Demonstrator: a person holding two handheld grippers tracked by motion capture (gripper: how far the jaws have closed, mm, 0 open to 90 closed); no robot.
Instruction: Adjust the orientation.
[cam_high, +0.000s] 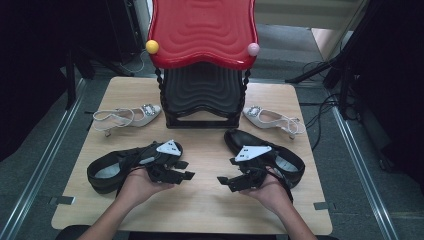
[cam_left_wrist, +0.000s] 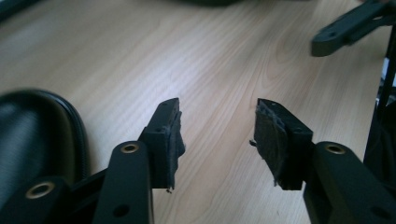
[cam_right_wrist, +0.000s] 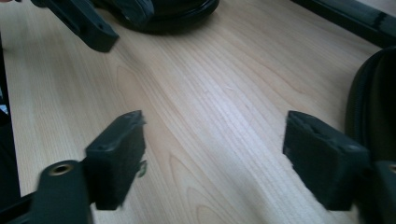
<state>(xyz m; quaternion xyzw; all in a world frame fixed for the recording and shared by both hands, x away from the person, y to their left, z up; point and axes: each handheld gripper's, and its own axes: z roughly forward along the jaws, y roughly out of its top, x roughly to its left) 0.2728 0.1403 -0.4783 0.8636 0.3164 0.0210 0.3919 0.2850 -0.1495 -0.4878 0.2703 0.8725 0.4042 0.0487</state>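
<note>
Two black leather shoes lie on the wooden table (cam_high: 205, 210), one at the left (cam_high: 107, 170) and one at the right (cam_high: 287, 160). My left gripper (cam_high: 186, 169) rests beside the left shoe, pointing toward the table's middle. Its jaws stand open over bare wood (cam_left_wrist: 217, 109), with the black shoe's rim (cam_left_wrist: 42, 135) at their left. My right gripper (cam_high: 224, 182) lies by the right shoe and faces the left gripper. It is open too (cam_right_wrist: 215, 121), with nothing between its pads, and the right shoe's edge (cam_right_wrist: 373, 102) sits close beside it.
A red and black two-tier shoe rack (cam_high: 202, 55) stands at the back centre, its black base (cam_right_wrist: 345, 16) on the table. A white heeled sandal lies on each side of it, left (cam_high: 127, 117) and right (cam_high: 272, 120). Bare wood lies between the grippers.
</note>
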